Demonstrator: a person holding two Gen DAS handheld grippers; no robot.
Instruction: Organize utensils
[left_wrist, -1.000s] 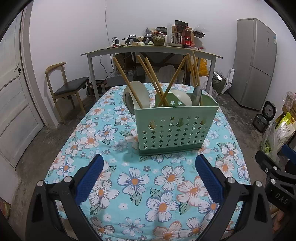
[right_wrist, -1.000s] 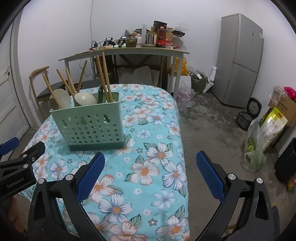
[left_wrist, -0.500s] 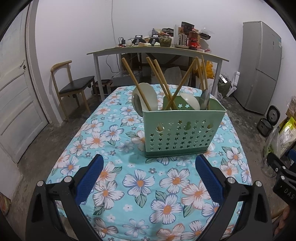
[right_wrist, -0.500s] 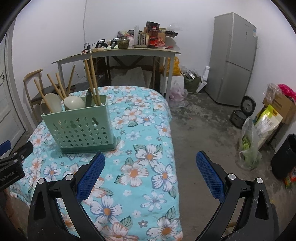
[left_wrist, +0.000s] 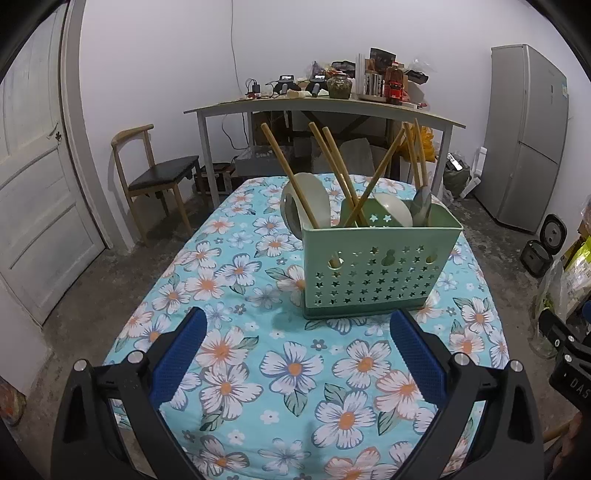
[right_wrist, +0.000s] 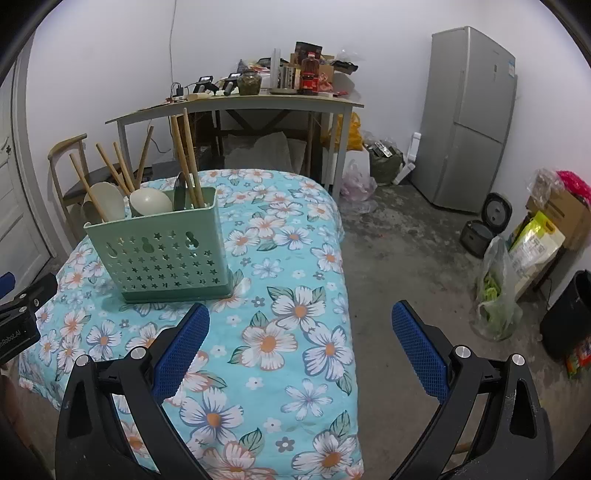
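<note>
A mint-green plastic caddy (left_wrist: 380, 266), box-shaped with rounded corners, stands upright on a table (left_wrist: 280, 373) covered with a turquoise cloth printed with white, orange-centred flowers. The caddy's front wall is pierced by rows of small star-shaped holes and, above them, three larger gourd-shaped openings. Inside it stand bamboo chopsticks (left_wrist: 334, 168), straight round sticks of pale brown wood that lean at several angles and cross one another. Beside them sit smooth cream-coloured spoons (left_wrist: 306, 201) with broad oval bowls, and a narrow grey utensil (left_wrist: 422, 201) at the caddy's right end.

The left tool (left_wrist: 295, 328) hangs above the near part of the table, its two fingers spread wide with nothing between them. Each finger (left_wrist: 177, 360) is black plastic faced with a blue, finely dimpled pad. The caddy lies ahead of this tool and slightly right of its centre line, apart from both fingers.

The right tool (right_wrist: 301, 326) is likewise released and empty, poised over the table's right edge. From it the caddy (right_wrist: 159, 251) lies ahead and well to the left, beyond the left fingertip and not touching it.

Behind stand a cluttered grey desk (left_wrist: 325, 107), a wooden chair (left_wrist: 155, 173) with a dark seat, and a silver fridge (right_wrist: 469, 122).
</note>
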